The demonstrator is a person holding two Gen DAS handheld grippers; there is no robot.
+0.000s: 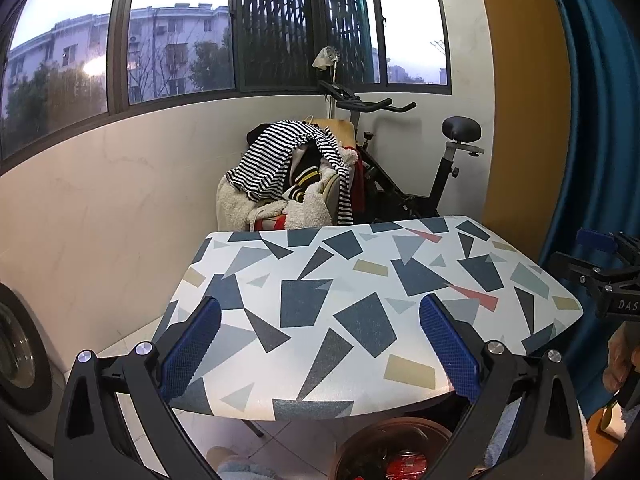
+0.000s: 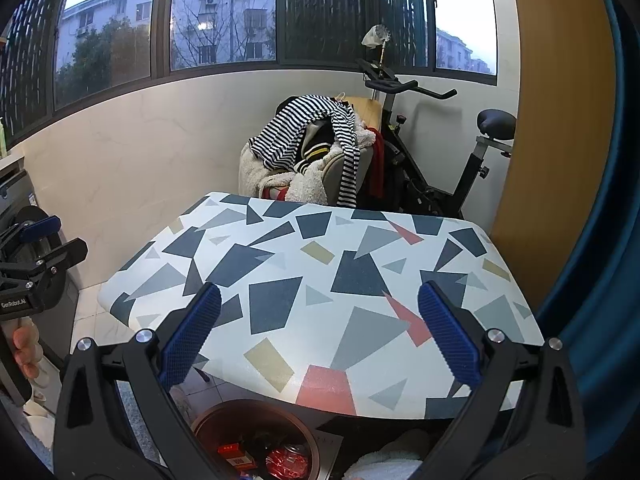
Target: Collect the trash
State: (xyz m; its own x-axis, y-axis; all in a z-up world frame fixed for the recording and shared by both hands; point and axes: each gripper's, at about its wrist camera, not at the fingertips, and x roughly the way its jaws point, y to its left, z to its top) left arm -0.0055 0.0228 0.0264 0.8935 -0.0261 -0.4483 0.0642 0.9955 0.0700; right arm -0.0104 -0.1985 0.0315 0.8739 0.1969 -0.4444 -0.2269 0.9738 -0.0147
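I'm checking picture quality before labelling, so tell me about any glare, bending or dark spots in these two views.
Left wrist view: fisheye bows the window frame and the patterned table edge; a bright glare spot sits in the left pane. Right wrist view: same bending, black corner vignetting, sky blown out white, and the bin under the table lies in shadow. Both grippers look sharp.

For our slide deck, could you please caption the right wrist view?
Open right gripper above a geometric-patterned table, brown trash bin below, exercise bike behind.
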